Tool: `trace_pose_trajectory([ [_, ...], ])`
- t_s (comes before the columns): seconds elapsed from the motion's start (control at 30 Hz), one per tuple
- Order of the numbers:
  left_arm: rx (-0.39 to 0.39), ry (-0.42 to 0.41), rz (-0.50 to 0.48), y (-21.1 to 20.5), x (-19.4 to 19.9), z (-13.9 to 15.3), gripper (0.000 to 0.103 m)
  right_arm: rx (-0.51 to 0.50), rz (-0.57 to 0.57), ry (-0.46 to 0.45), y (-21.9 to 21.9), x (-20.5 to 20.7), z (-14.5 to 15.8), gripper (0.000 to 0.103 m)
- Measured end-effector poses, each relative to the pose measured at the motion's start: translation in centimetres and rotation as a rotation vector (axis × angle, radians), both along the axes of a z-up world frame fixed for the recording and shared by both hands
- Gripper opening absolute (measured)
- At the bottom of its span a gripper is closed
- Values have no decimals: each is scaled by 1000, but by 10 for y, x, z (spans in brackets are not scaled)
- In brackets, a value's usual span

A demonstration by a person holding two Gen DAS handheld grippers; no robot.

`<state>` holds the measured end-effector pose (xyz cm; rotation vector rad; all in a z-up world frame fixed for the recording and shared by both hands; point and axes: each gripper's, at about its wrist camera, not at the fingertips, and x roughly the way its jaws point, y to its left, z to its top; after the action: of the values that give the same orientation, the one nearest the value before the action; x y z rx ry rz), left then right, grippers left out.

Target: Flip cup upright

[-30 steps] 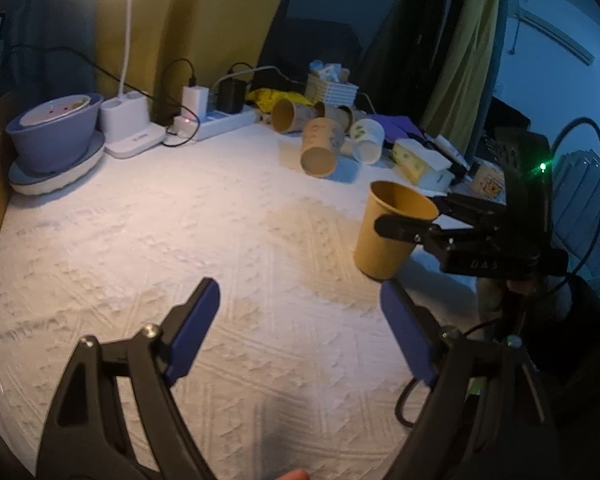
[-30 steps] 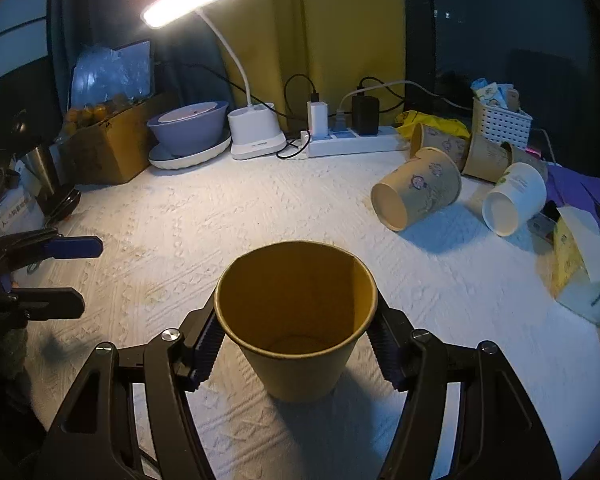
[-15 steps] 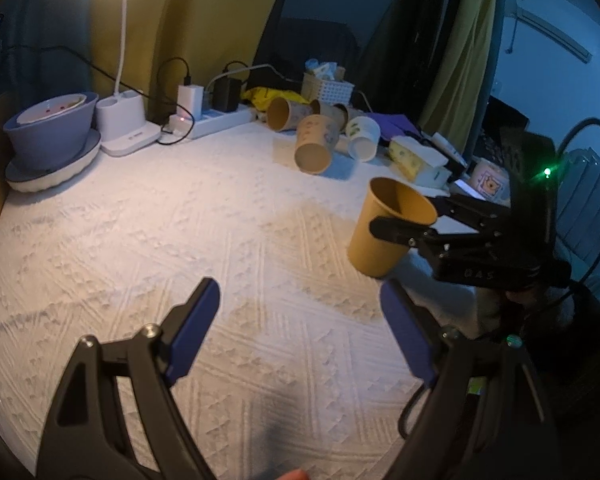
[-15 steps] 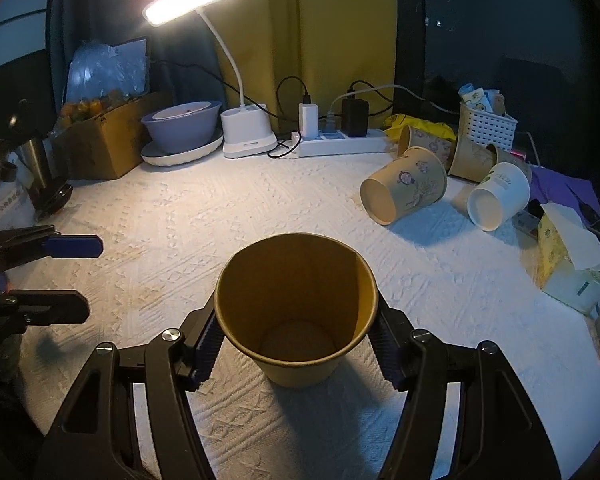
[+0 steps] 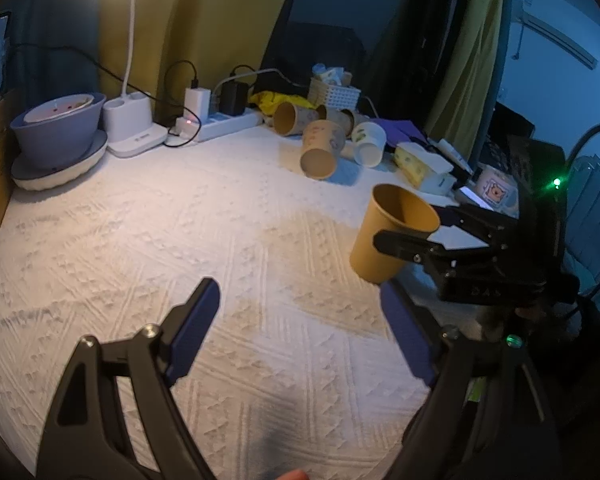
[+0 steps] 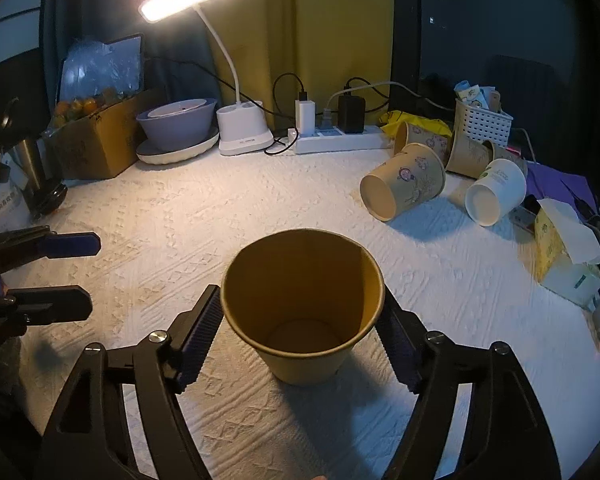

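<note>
A plain tan paper cup (image 6: 302, 308) stands mouth up on the white textured cloth (image 6: 220, 208), tilted slightly toward the camera. My right gripper (image 6: 302, 336) is shut on it, one blue pad on each side near the rim. In the left wrist view the same cup (image 5: 392, 240) leans a little, held by the right gripper (image 5: 416, 232) at mid right. My left gripper (image 5: 300, 328) is open and empty, low over the cloth in front of the cup. It also shows at the left edge of the right wrist view (image 6: 60, 272).
Several paper cups lie on their sides at the back right, among them a patterned one (image 6: 402, 186) and a white one (image 6: 496, 192). A tissue box (image 6: 560, 256), white basket (image 6: 482, 124), power strip (image 6: 336, 140), desk lamp (image 6: 240, 132), purple bowl (image 6: 178, 122) and cardboard box (image 6: 96, 140) ring the cloth.
The right gripper has lowered the tan cup toward the cloth and tipped it a little. The left gripper has stayed open and drawn back slightly.
</note>
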<state>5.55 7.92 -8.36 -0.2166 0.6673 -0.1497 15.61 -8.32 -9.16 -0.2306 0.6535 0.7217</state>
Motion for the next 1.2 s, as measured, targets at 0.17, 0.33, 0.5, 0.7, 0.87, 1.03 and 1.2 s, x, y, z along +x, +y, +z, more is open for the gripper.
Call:
trace_pose_trajectory([
  [0.17,10,6,5,-6,0,-1,84,9,0,4,-4,-5,1,78],
  [0.33,30,3,9,-16,-2,0,88,17,-12,13,-15,-11,1,78],
  [0.5,32,-14,11,-26,-5,3,92,17,-30,13,-28,-18,2,78],
  [0.7,43,-53,22,-39,-13,16,92,23,-62,8,-45,-27,7,78],
  [0.87,56,-100,45,-48,-21,32,92,36,-92,-18,-61,-37,18,78],
  [1.03,85,-167,75,-56,-33,53,92,50,-113,-59,-74,-48,36,78],
  [1.2,97,-230,110,-59,-43,73,92,65,-123,-104,-81,-60,57,78],
])
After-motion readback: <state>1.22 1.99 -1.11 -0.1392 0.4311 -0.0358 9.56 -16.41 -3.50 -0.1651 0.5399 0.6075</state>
